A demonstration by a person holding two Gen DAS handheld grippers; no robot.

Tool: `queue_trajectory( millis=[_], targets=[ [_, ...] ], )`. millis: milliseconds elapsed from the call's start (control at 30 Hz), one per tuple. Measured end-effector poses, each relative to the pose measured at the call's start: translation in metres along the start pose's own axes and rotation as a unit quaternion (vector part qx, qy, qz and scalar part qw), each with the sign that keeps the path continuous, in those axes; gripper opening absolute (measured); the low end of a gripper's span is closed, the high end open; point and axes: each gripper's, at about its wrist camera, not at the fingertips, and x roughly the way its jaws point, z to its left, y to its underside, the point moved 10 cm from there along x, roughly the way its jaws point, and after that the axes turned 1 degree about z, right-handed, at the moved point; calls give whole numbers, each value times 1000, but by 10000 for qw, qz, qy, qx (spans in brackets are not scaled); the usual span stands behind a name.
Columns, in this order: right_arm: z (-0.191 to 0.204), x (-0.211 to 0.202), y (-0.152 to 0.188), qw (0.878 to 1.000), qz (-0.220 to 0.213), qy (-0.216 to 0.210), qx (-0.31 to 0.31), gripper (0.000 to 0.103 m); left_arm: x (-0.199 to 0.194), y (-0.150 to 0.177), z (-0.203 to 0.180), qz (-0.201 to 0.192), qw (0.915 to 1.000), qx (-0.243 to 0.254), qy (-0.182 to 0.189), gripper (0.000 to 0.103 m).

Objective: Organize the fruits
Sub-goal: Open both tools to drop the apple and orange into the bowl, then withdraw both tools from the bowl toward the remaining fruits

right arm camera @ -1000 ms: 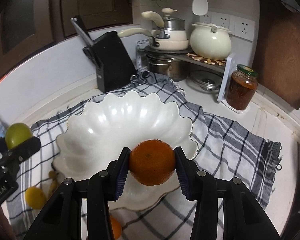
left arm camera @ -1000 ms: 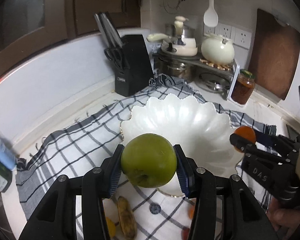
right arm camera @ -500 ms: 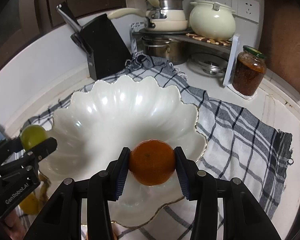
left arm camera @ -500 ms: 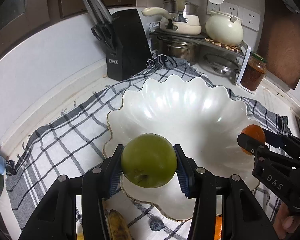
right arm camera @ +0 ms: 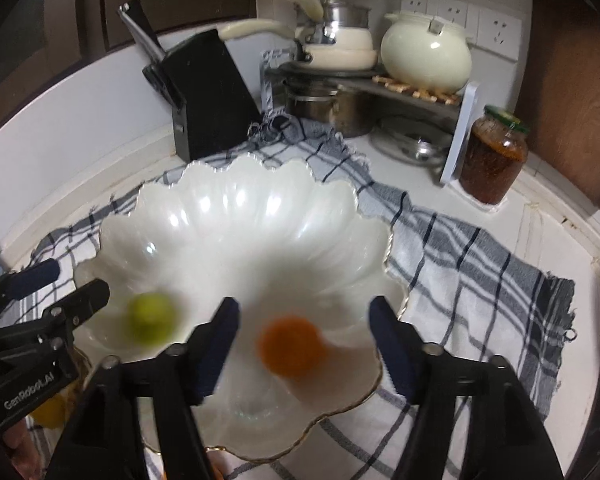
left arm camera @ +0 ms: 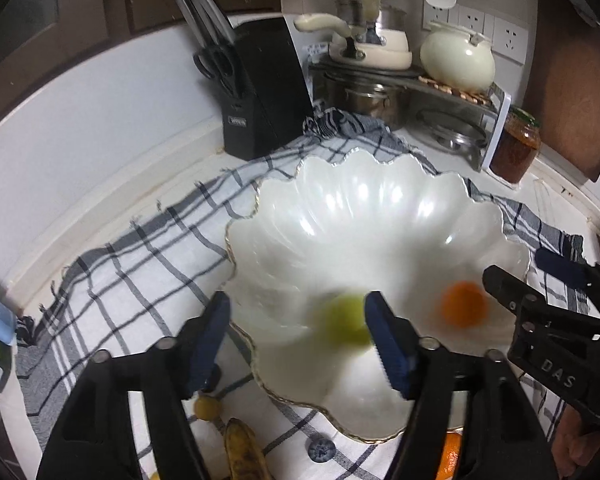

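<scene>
Both hand-held grippers spread wide, gripping nothing.

Left hand-held gripper (left arm camera: 296, 340) and right hand-held gripper (right arm camera: 304, 340) both pitched downward, side by side, tips near each other. Jaws on each have just been opening; blue pads (left arm camera: 388, 344) clear of contact. Part of a hand (left arm camera: 576, 444) visible under the right one.

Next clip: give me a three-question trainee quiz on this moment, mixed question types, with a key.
1. True or false: the left gripper is clamped on the green fruit.
2. Where is the orange? A) inside the white scalloped bowl B) on the checked cloth C) beside the jar
3. Fill in: the right gripper has its jaws ____.

Key: 1 false, its jaws have just opened and the pads are off the fruit; 2 A; 3 open, just released.
</scene>
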Motion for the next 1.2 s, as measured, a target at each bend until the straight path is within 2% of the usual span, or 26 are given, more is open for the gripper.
queue_trajectory(
  millis=[67,133,200,267,367,500,1200],
  targets=[
    [-1,-7,-4,9999,-114,89,-11,83,-3,-1,3,-20,10000,0,-35,71],
    [-2,-13,-7,9996,-212,194,-30,87,-7,-2,6,-61,10000,-31,-61,74],
    [-1,-20,-10,9991,-294,299,-79,90,-11,-3,10,-120,9998,-51,-129,85],
    [0,-25,-12,9987,-342,356,-129,92,-17,-4,13,-200,9996,-90,-182,90],
    [1,-31,-12,9984,-372,397,-173,92,-23,-4,16,-255,9994,-74,-220,91],
    [0,-42,-13,9983,-426,394,-99,92,-35,-3,19,-331,9991,-161,-229,98],
    [17,-112,-11,9946,-992,288,0,92,-107,6,42,-829,9948,-457,-364,100]
  ],
)
